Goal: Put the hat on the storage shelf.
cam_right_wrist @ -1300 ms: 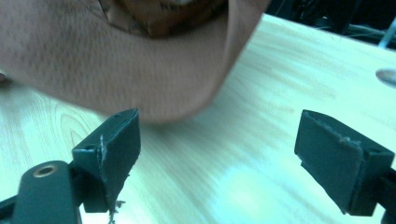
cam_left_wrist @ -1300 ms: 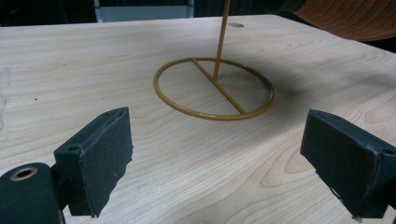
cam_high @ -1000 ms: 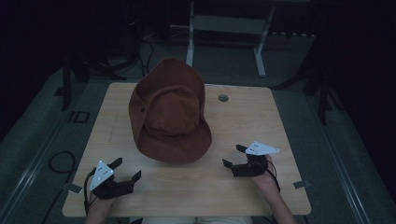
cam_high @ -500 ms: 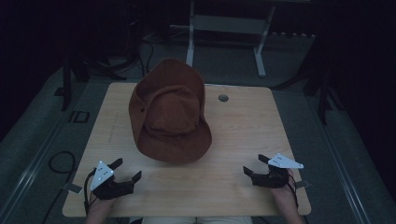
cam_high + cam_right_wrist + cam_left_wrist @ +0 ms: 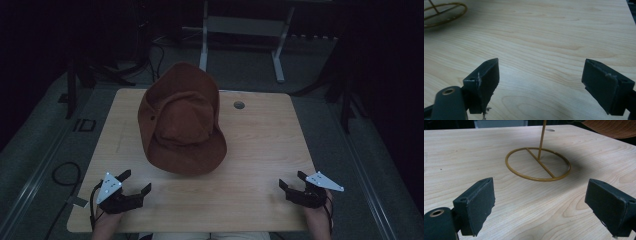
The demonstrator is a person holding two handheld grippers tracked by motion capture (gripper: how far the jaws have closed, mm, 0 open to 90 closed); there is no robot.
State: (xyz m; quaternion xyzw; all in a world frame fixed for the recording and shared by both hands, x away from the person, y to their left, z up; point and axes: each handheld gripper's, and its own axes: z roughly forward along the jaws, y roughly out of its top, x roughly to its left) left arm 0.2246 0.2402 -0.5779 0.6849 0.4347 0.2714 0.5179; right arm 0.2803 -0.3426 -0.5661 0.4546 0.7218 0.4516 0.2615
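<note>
Your rust-brown, wide-brimmed fabric hat point(image 5: 181, 125) sits on top of a thin mustard-yellow wire stand point(image 5: 538, 162), left of centre on the pale wooden counter point(image 5: 260, 135). Both claws rest at the near edge, well apart from it, and each has its jaws spread wide with nothing between them. The hat lies ahead of the left claw point(image 5: 134, 182) and a little to its inner side; from the right claw point(image 5: 291, 181) it lies ahead and far across to the left. So I judge the left claw the nearer one for any reach. The hat's long axis runs from the far edge toward you, brim dipping on the near side.

From above, the hat hides its support. The left gripper view shows what holds it: a ring base with a crossbar and an upright rod, and the brim's edge point(image 5: 610, 128) overhead at the top right. The right gripper view catches an arc of that ring point(image 5: 444, 13) at its top left corner.
</note>
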